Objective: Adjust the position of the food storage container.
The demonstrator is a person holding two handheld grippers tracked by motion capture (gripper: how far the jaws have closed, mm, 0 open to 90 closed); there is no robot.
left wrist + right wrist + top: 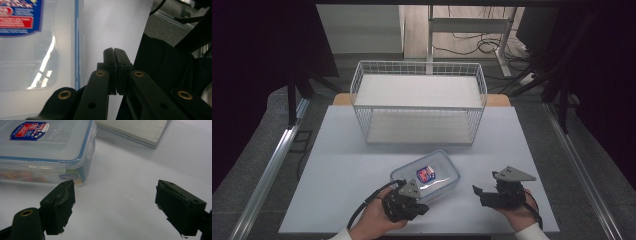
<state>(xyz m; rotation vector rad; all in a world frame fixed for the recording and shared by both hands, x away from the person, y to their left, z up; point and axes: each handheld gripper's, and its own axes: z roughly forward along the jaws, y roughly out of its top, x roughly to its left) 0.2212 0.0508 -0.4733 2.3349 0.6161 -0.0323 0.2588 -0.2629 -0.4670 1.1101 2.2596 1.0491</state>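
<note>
High view: the food box (pixel 426 176) lies at lower centre on the table (pixel 337 165), below the wire rack (pixel 419 102).

Left gripper view: the left gripper (pixel 114 53) is pressed together, empty, beside the box; it could nudge it askew.

Right gripper view: the right gripper (pixel 115 207) is spread wide; its grip may slip off the smooth lid (pixel 50 142).

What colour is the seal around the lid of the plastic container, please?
Blue, on an otherwise clear plastic container; it shows best in the right gripper view.
</note>
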